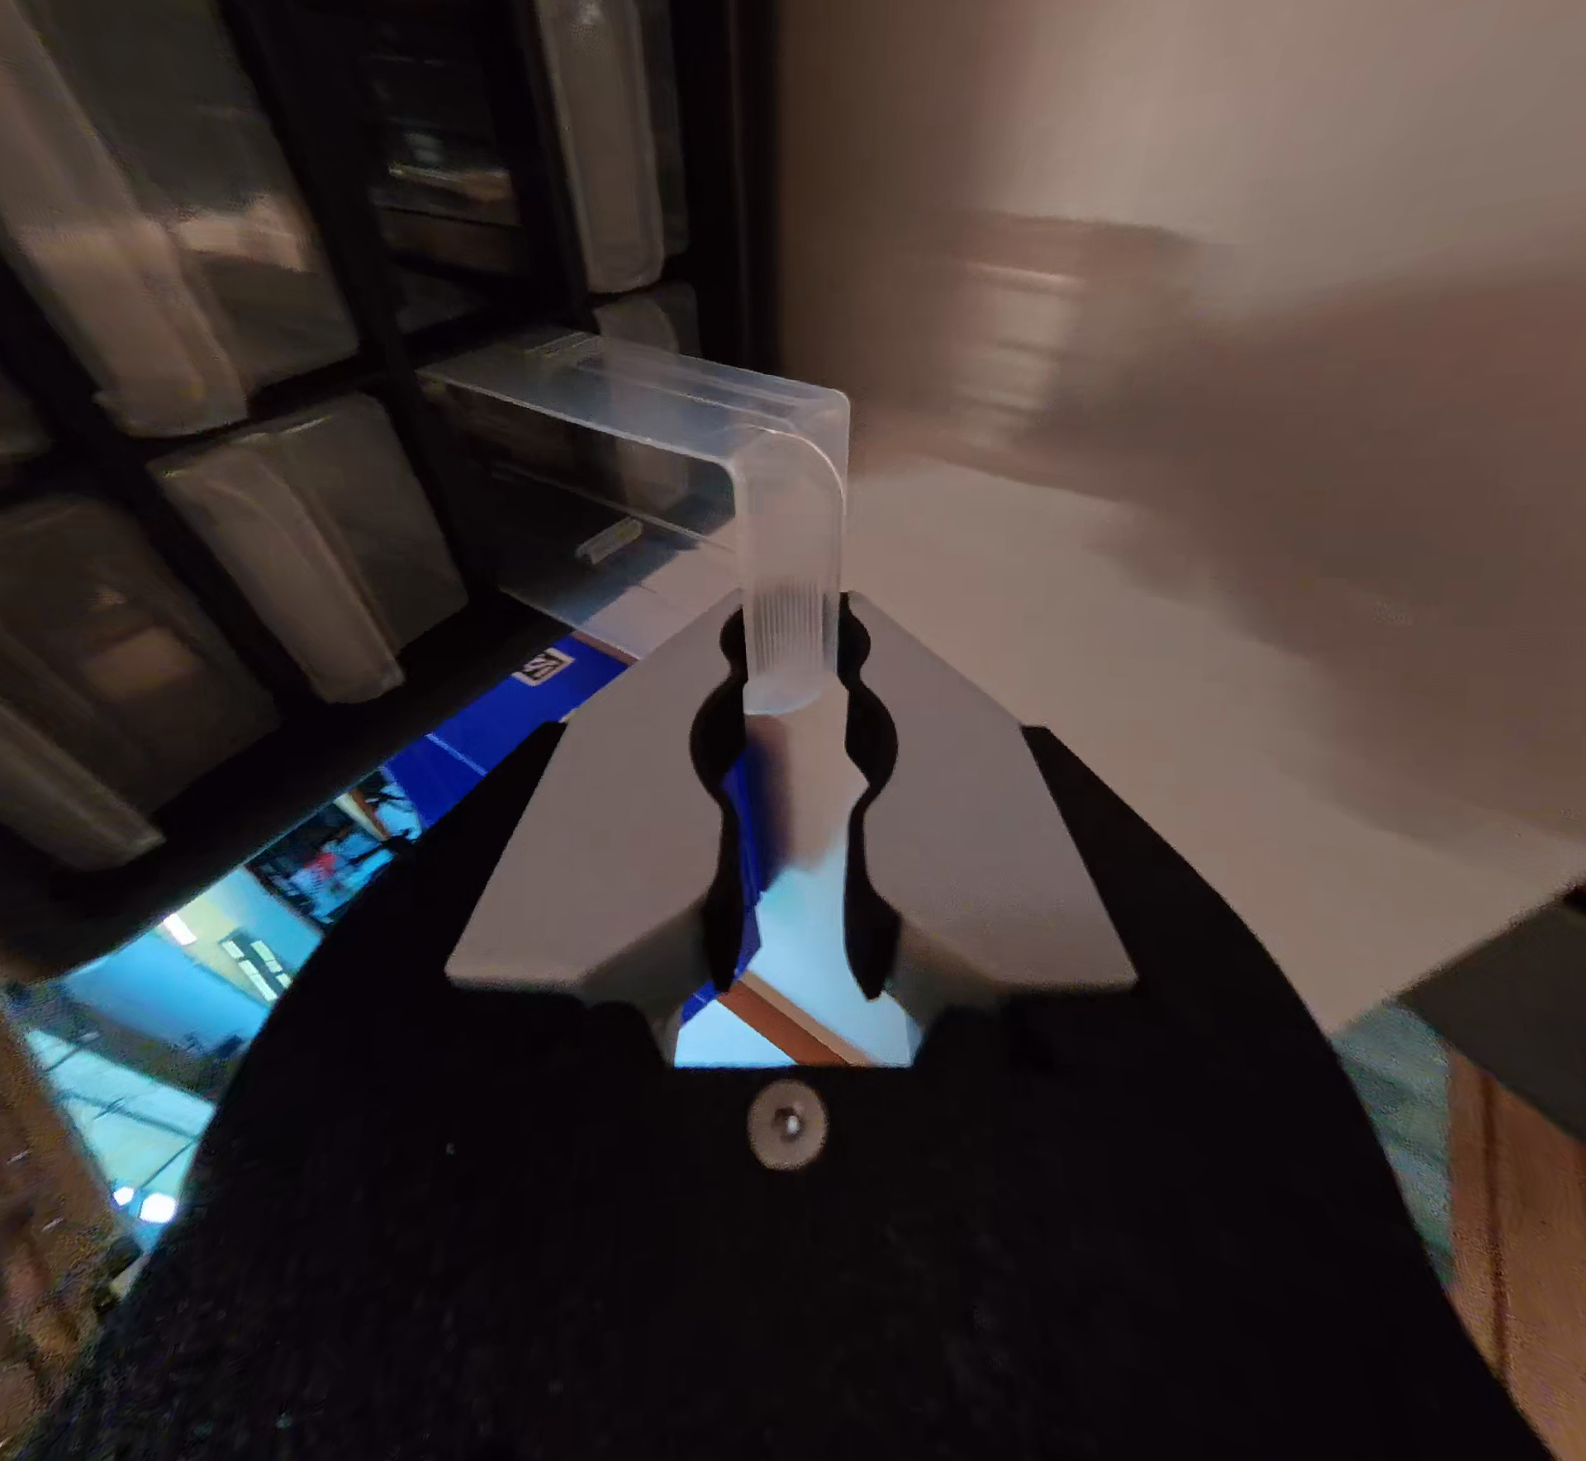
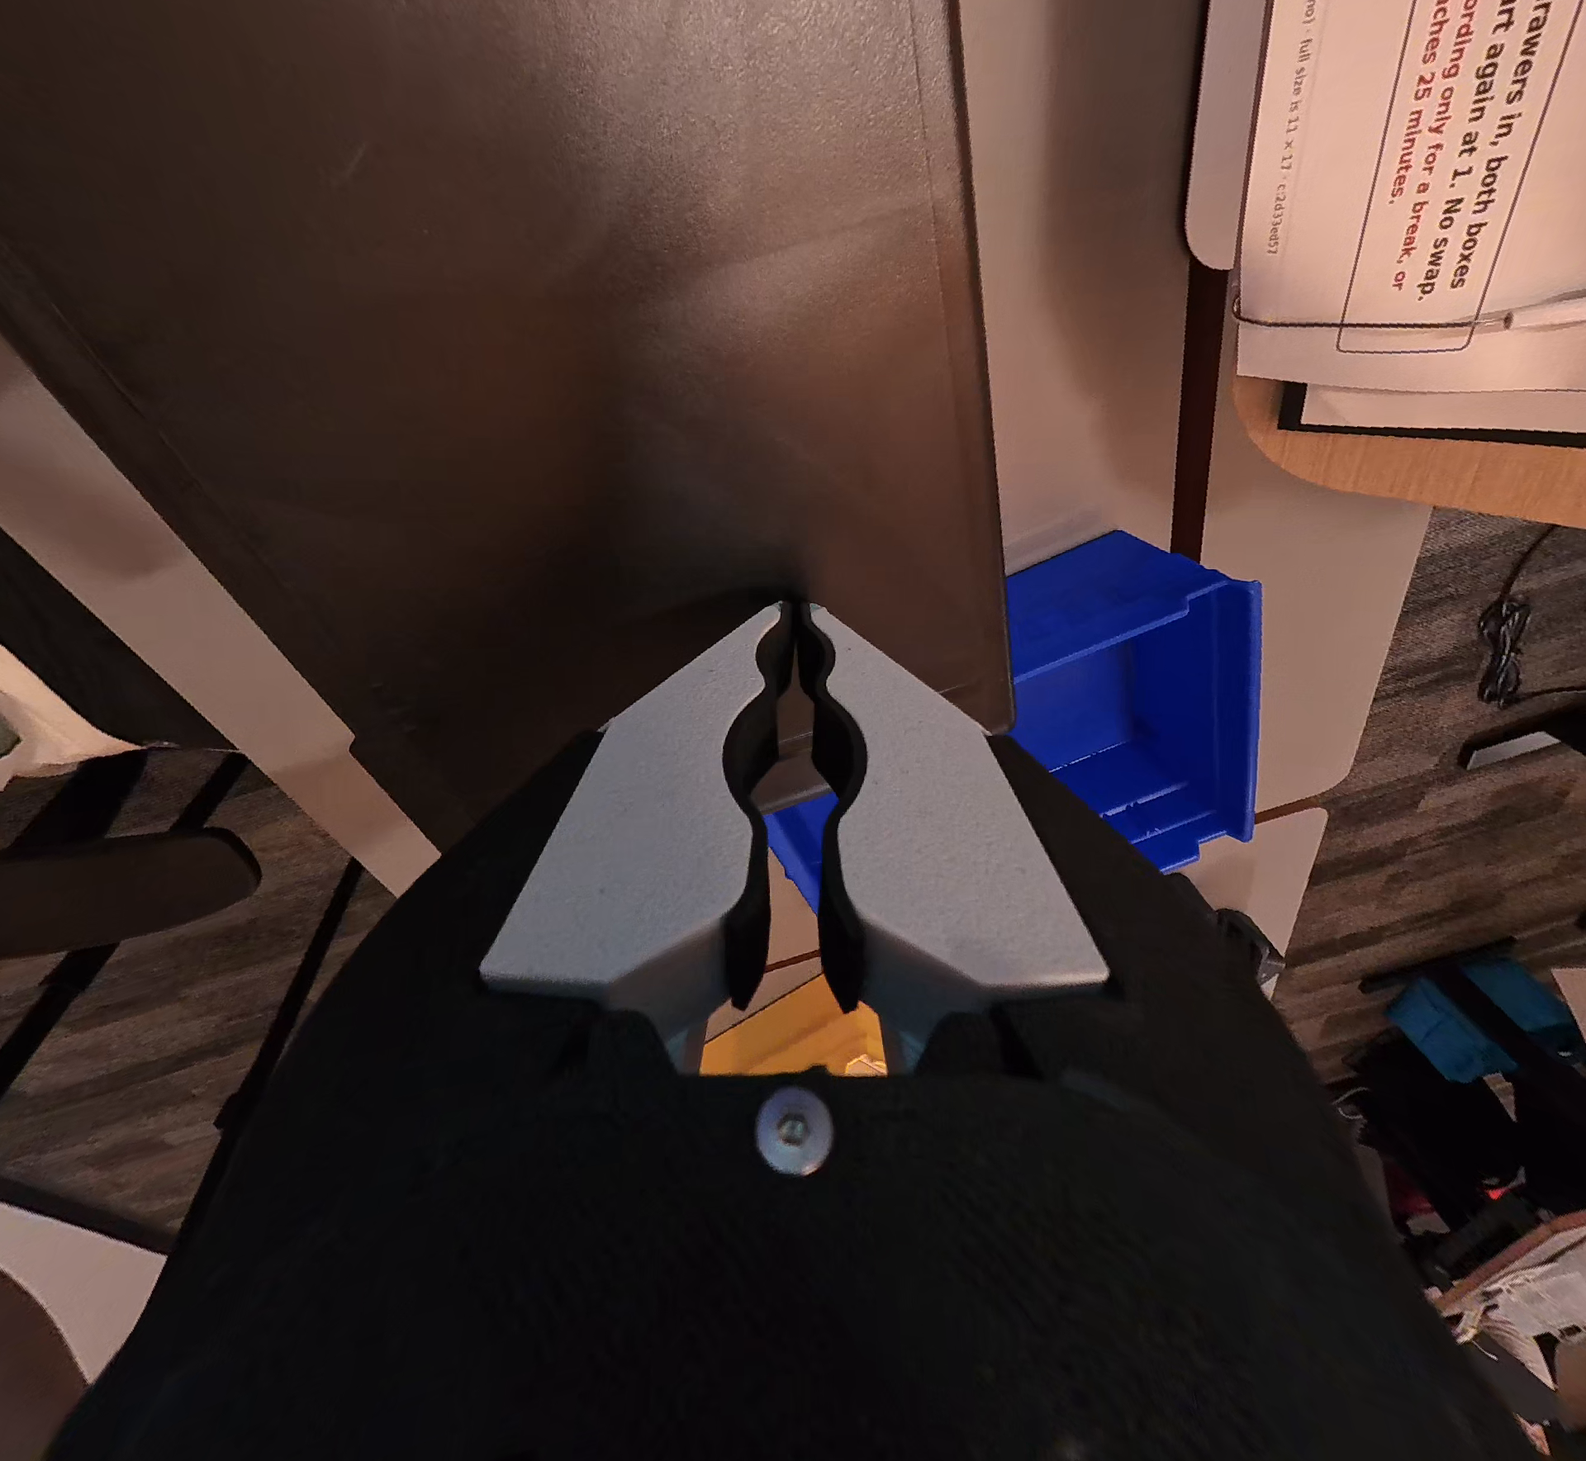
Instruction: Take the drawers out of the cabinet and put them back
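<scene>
Now the left gripper (image 1: 794, 660) is clamped on the ribbed pull tab of a clear, thin-walled plastic drawer (image 1: 635, 467), which sticks out of its slot low in the black multi-drawer cabinet (image 1: 481, 133) beside frosted neighbours still seated (much of the view is smeared). Meanwhile the right gripper (image 2: 794, 622) has its jaws pinched nearly together on the edge of the cabinet's dark smooth side panel (image 2: 515, 261), seemingly bracing it, a blue plastic bin (image 2: 1141, 699) just beyond. That drawer looks light, slick and a bit flexible, so the grooved tab is the sensible hold, pulled straight to avoid jamming.
</scene>
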